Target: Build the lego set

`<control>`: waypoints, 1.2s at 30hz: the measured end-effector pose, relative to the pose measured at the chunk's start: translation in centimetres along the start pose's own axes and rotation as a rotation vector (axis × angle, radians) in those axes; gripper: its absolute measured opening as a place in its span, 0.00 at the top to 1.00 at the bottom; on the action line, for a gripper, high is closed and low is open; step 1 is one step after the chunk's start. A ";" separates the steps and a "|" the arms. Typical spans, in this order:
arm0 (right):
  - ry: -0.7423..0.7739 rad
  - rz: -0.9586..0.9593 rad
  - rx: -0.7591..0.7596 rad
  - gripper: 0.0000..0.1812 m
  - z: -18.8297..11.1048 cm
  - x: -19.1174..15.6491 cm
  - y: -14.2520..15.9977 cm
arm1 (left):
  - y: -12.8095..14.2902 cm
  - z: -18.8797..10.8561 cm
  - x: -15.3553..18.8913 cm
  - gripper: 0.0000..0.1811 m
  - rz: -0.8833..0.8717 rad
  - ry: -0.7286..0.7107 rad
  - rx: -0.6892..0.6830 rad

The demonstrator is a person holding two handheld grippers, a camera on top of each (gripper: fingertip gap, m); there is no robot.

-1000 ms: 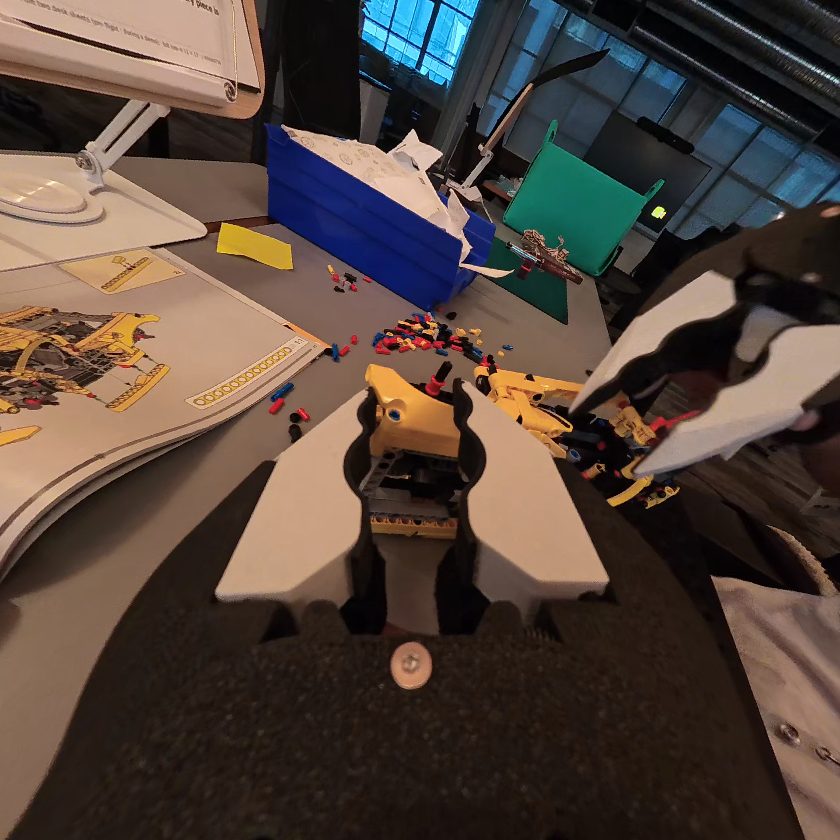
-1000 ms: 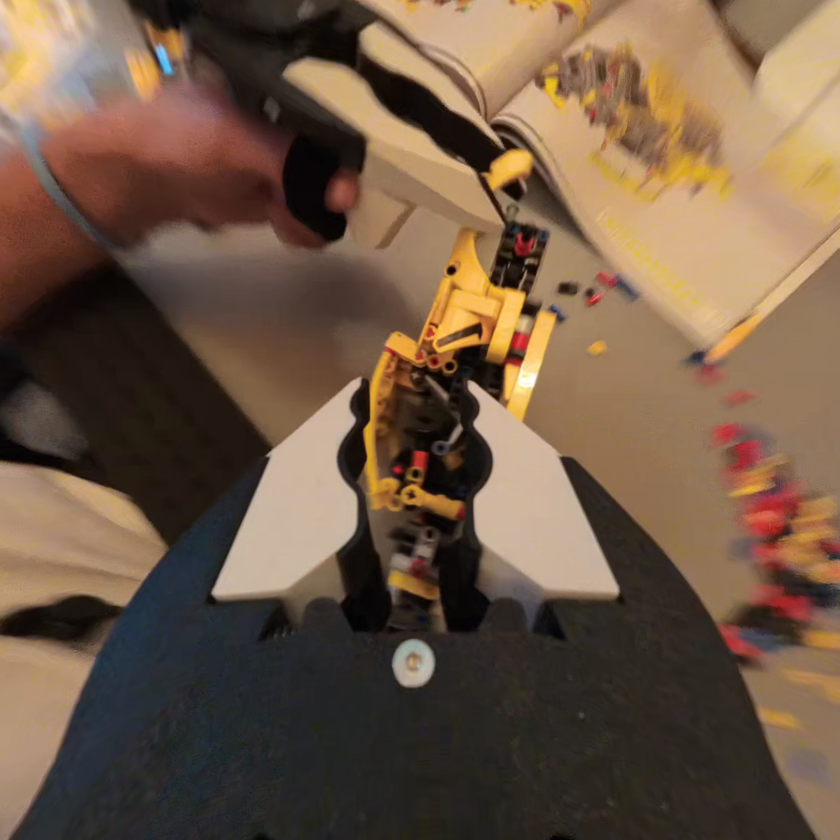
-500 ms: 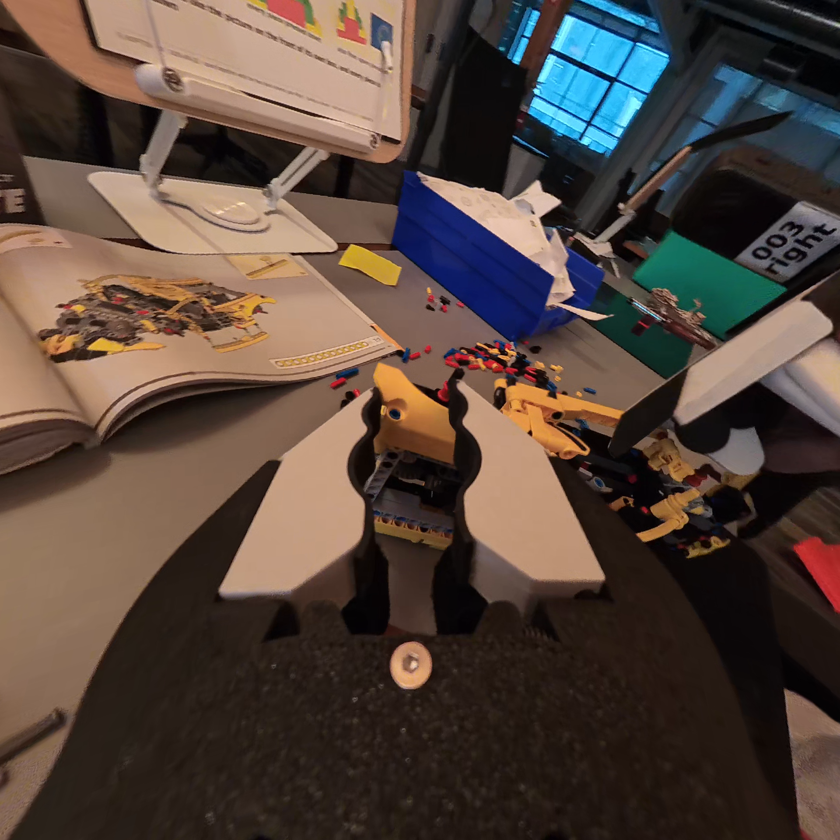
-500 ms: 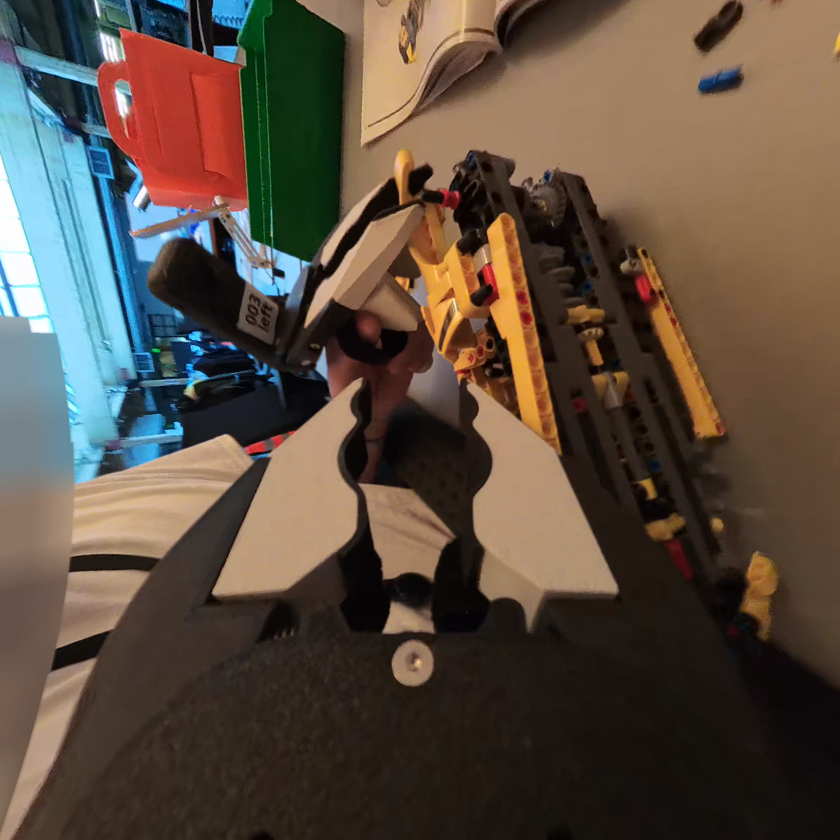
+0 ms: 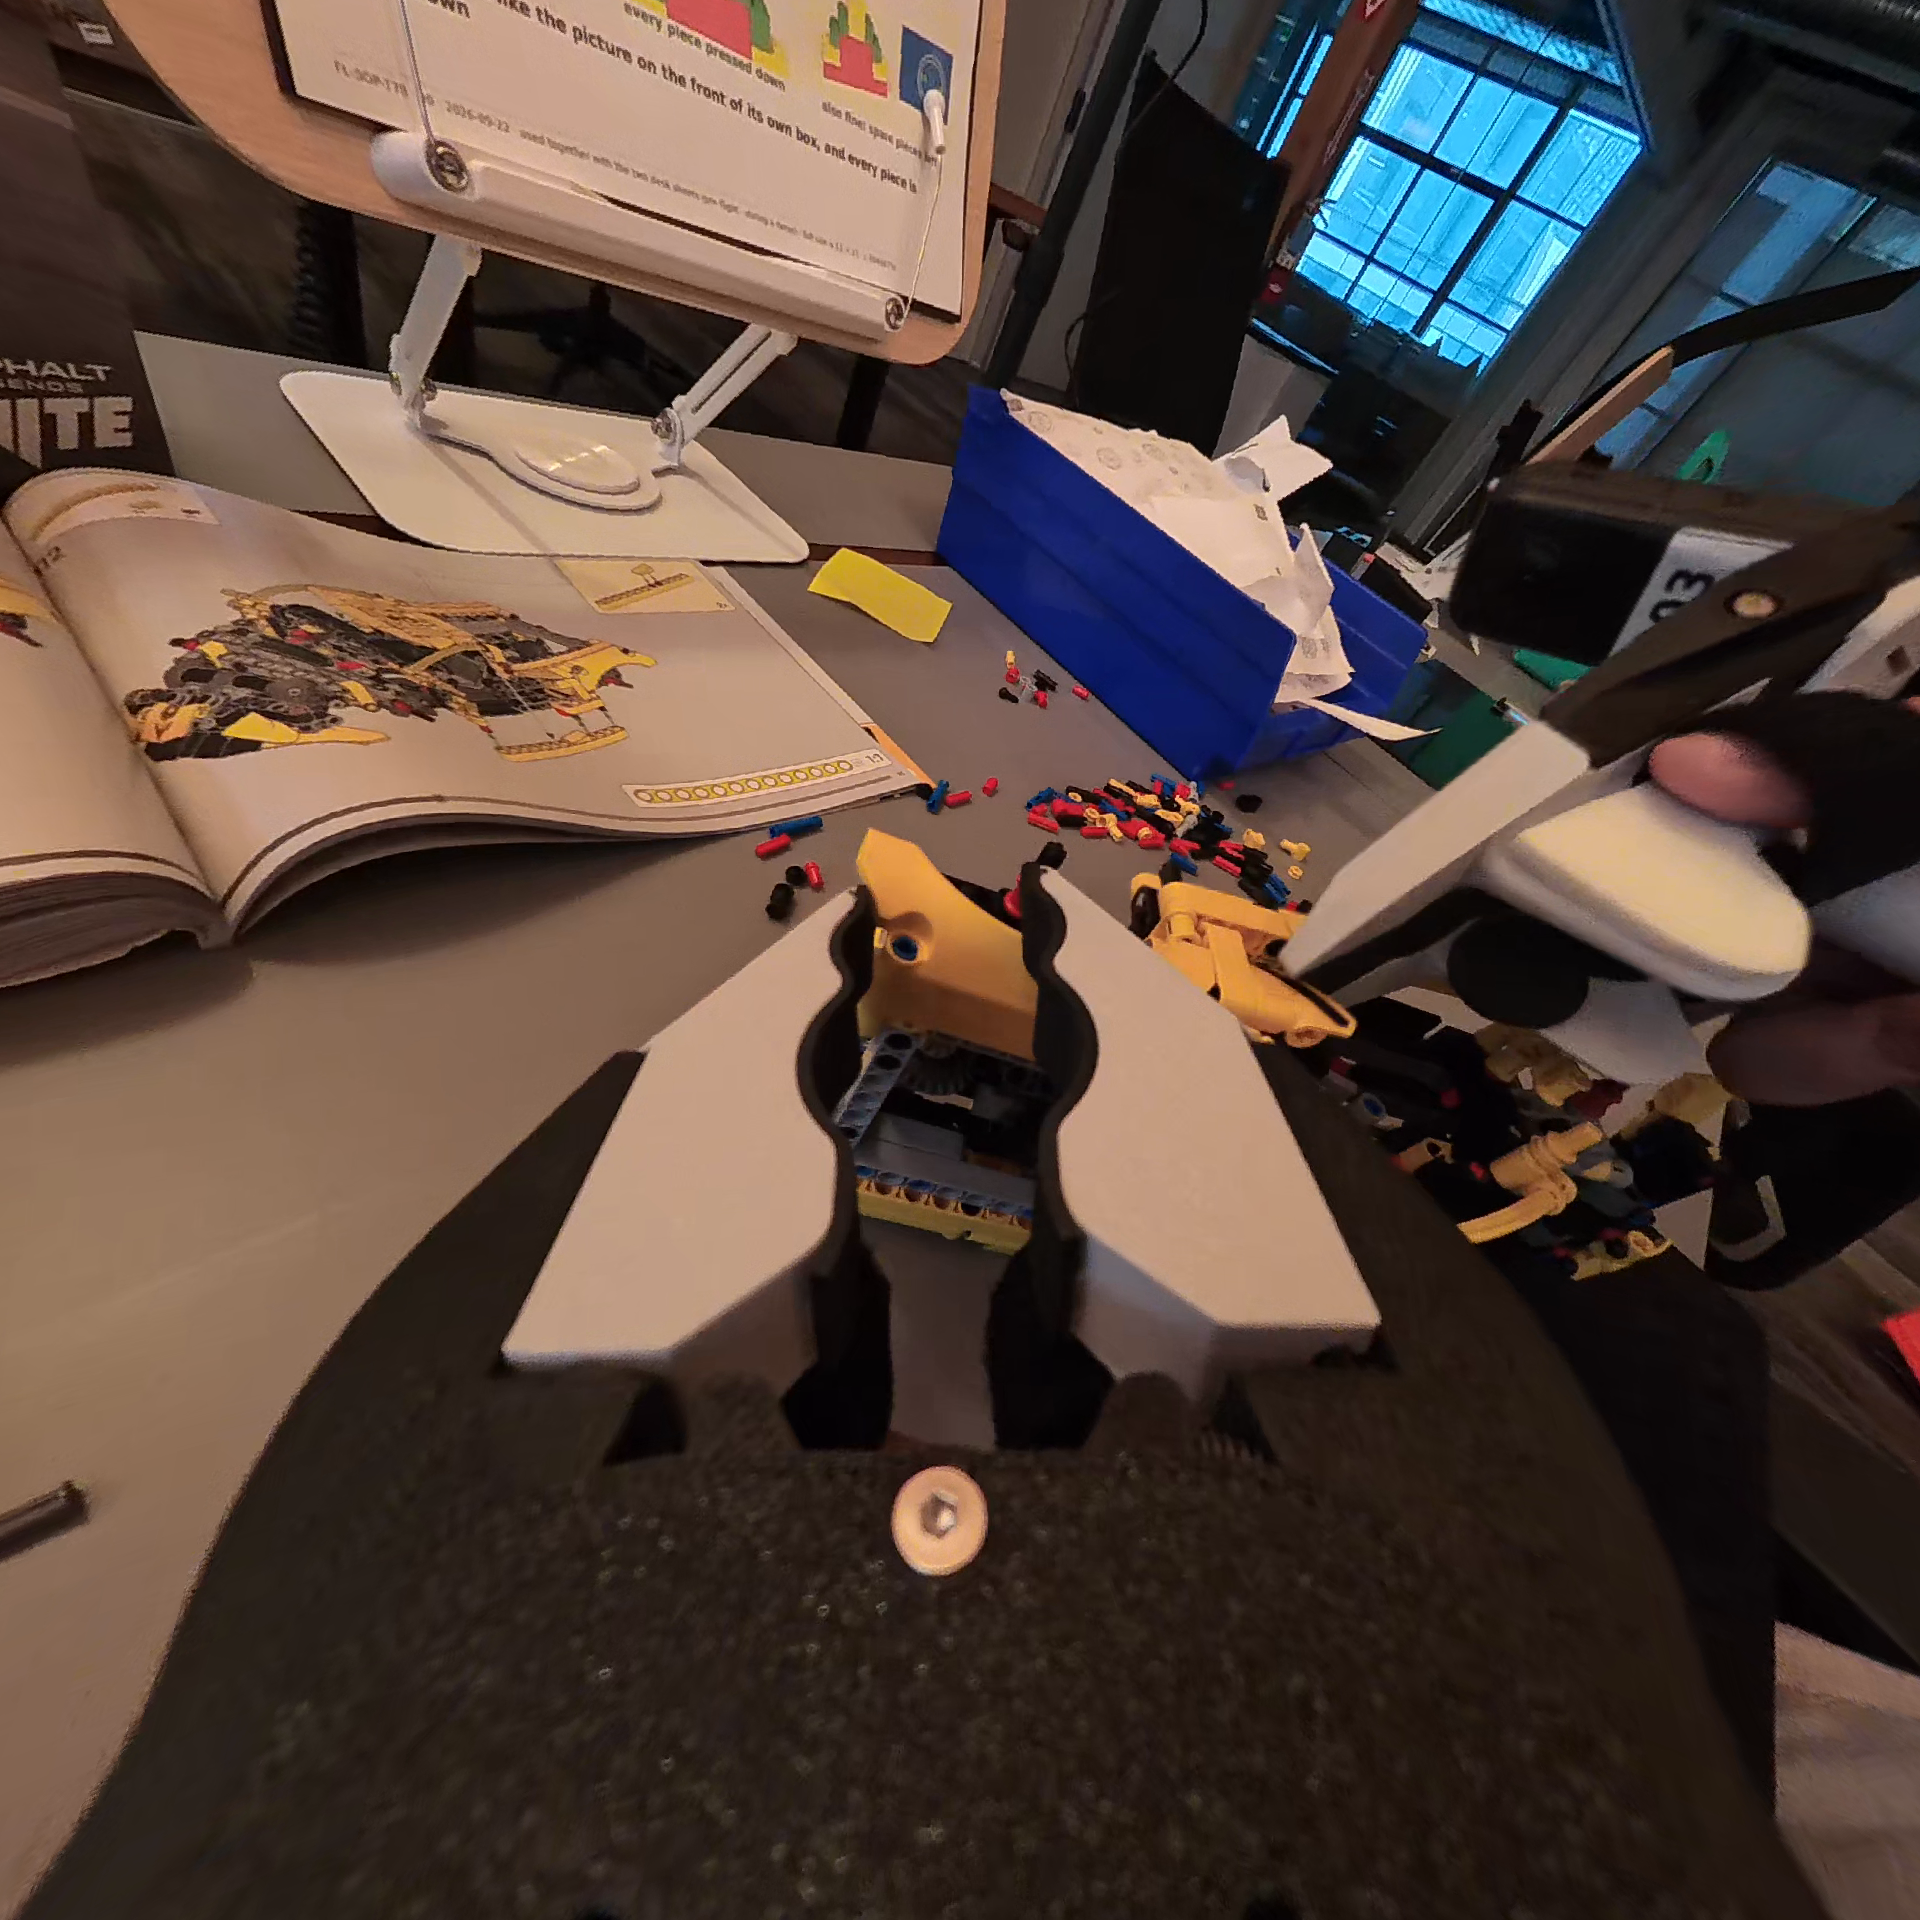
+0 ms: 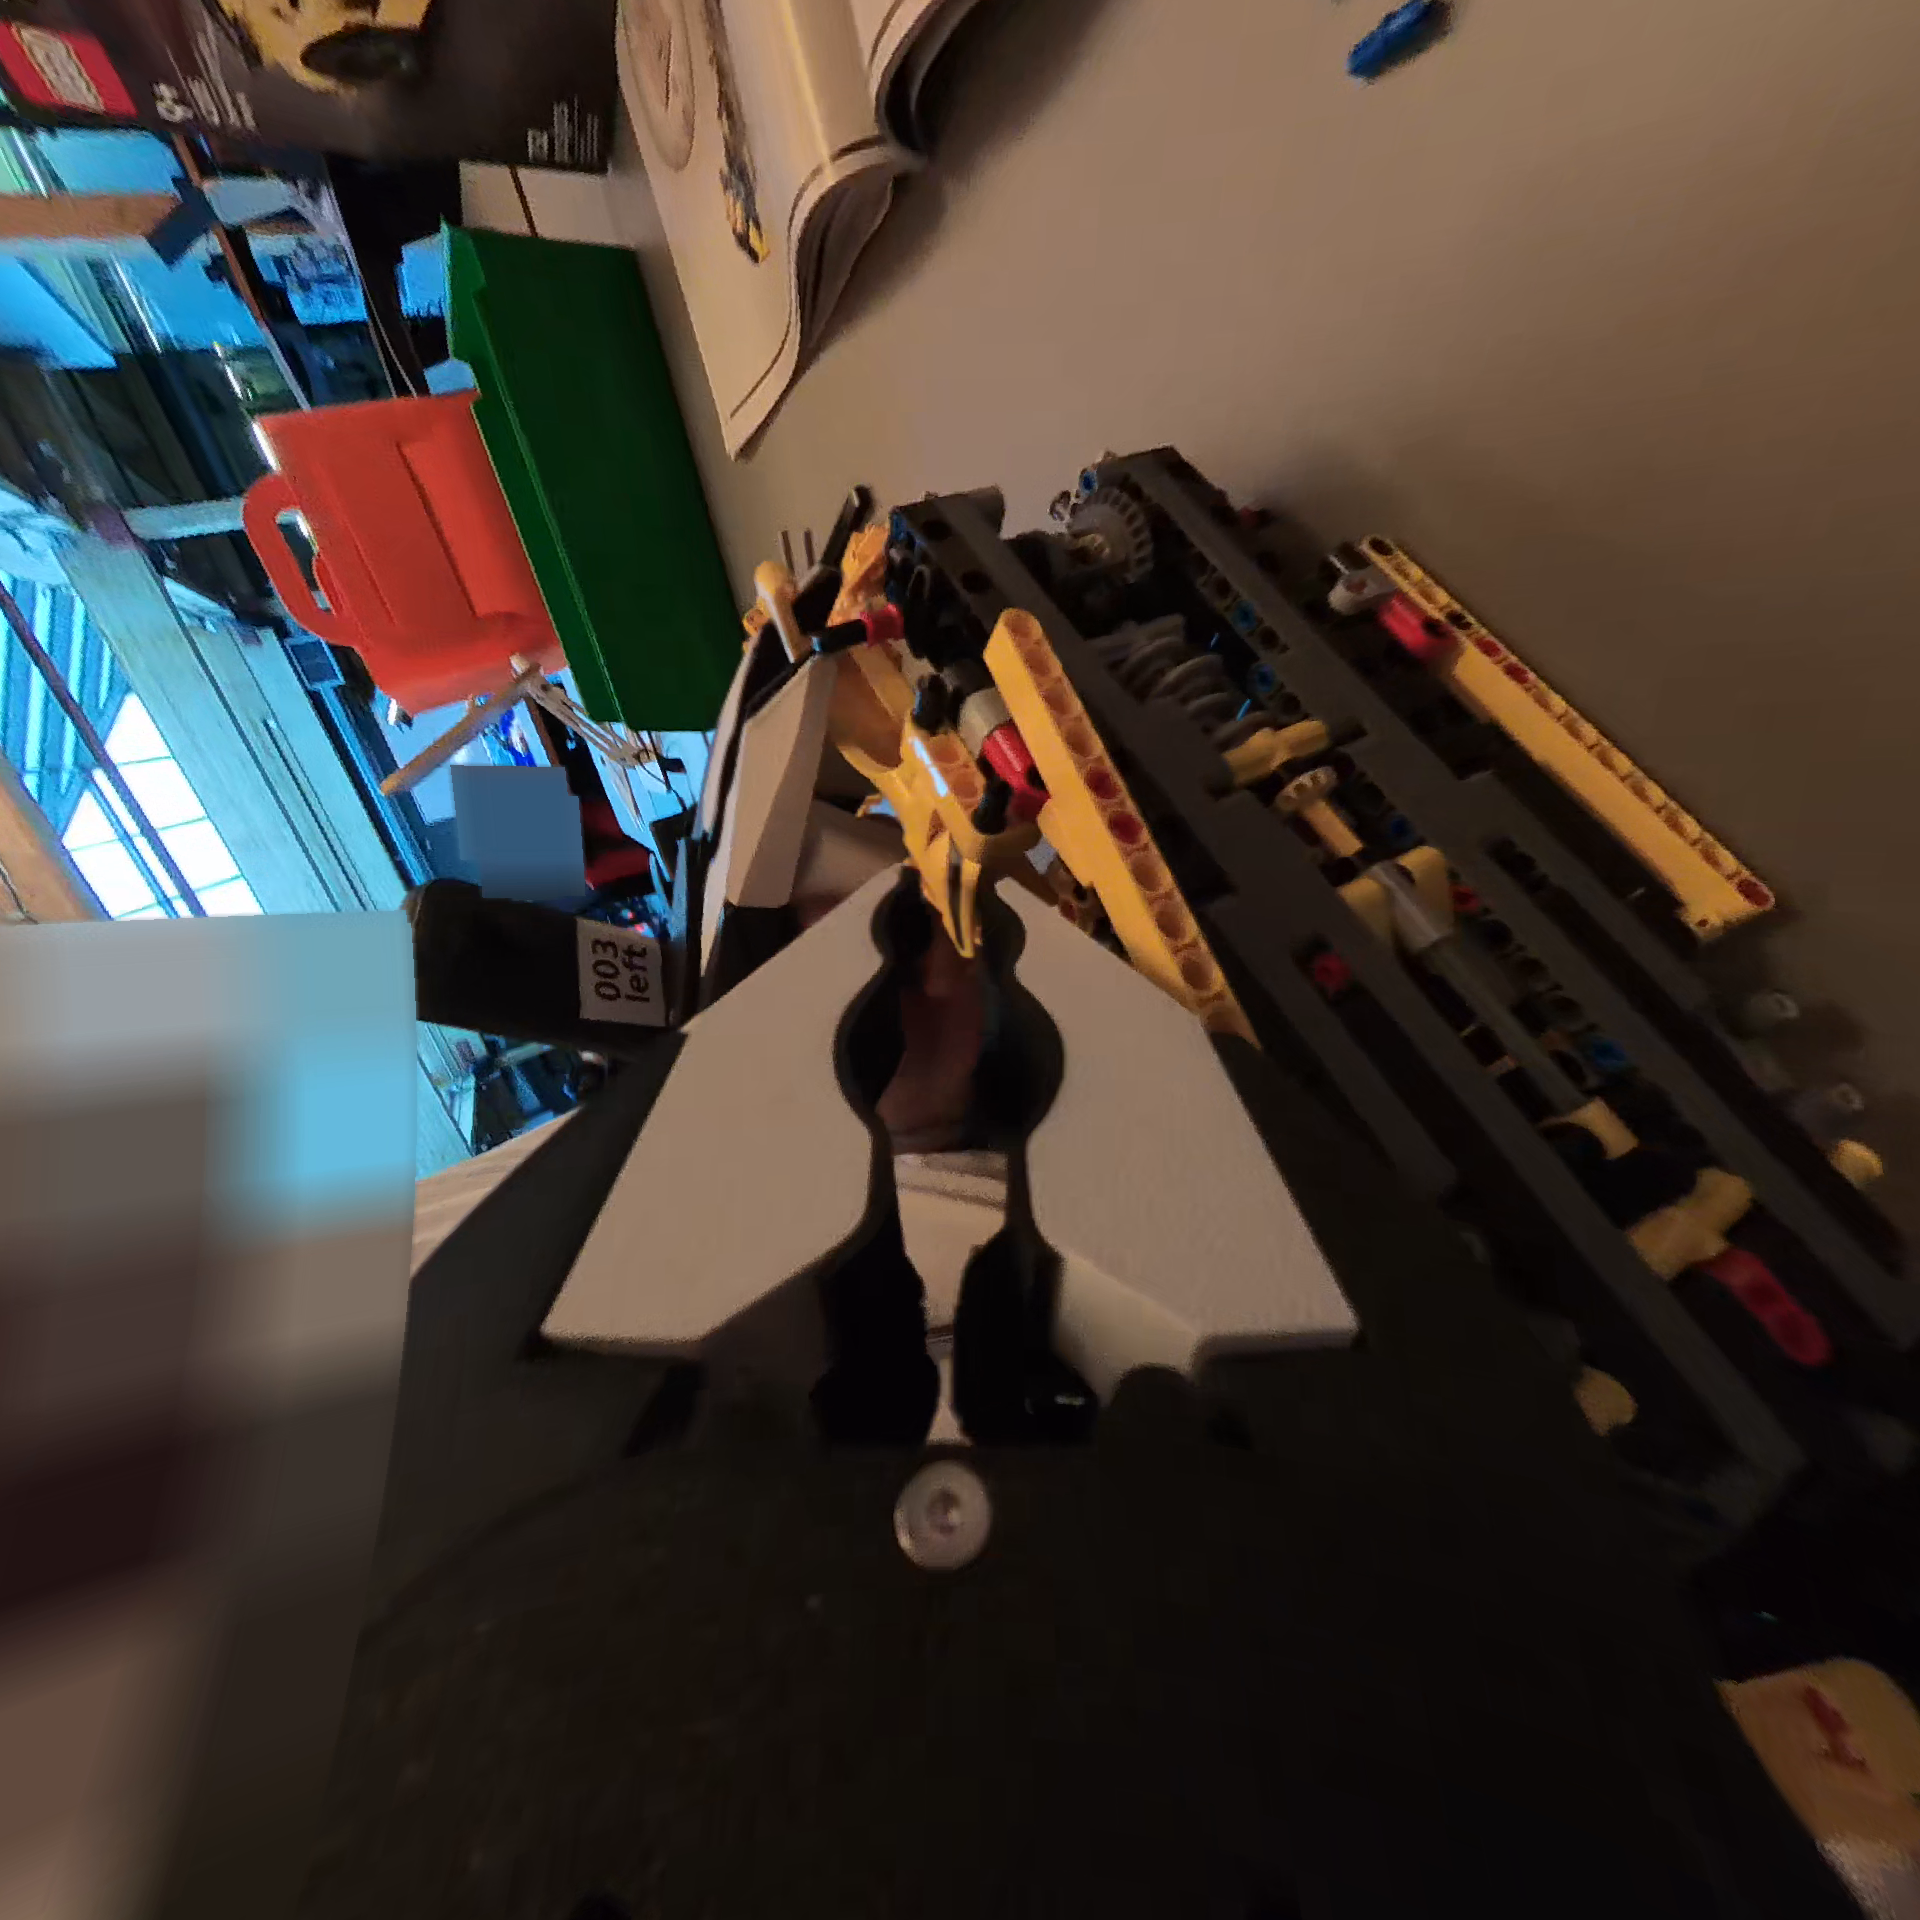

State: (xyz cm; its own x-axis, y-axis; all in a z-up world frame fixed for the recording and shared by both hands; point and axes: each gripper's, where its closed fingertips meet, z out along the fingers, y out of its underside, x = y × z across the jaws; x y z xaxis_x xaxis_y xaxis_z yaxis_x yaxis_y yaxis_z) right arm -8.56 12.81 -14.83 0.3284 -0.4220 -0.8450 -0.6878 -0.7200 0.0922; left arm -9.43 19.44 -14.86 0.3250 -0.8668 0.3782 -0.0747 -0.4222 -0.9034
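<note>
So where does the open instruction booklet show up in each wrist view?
Left wrist view: open instruction booklet lies flat at left, on the grey table.
Right wrist view: its page edges show at top centre, the picture rotated.
Shared landmark: the yellow-and-black lego model.

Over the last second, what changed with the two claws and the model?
The right claw let go: a second ago it was clamped on the yellow-and-black model; now it is empty beside it, its view rolled sideways. The left claw stayed shut on the model's yellow end, and its view tilted up to show more of the instruction book. The loose pieces lie as before.
</note>
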 end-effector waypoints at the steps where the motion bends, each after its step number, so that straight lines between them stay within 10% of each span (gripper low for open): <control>1: 0.008 0.001 0.012 0.98 0.0 0.2 0.0 | 0.0 0.0 0.0 0.85 -0.002 0.001 -0.001; 19: 0.277 -0.482 0.177 0.98 -0.1 0.6 1.1 | 0.6 0.5 0.3 0.86 0.069 -0.012 -0.041; 27: 0.146 -0.362 0.113 0.99 -0.7 0.5 1.5 | -0.2 -0.1 1.3 0.88 0.110 0.053 -0.024; 36: 0.330 -0.797 0.011 0.99 1.8 0.8 1.3 | 1.7 -1.8 -1.5 0.87 0.055 0.013 -0.064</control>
State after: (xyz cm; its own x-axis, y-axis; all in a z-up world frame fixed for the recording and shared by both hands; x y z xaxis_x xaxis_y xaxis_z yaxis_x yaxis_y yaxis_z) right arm -10.31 12.55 -16.30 0.8859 0.0673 -0.4590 -0.1778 -0.8646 -0.4700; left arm -11.72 19.55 -16.58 0.3065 -0.8922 0.3316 -0.1520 -0.3898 -0.9083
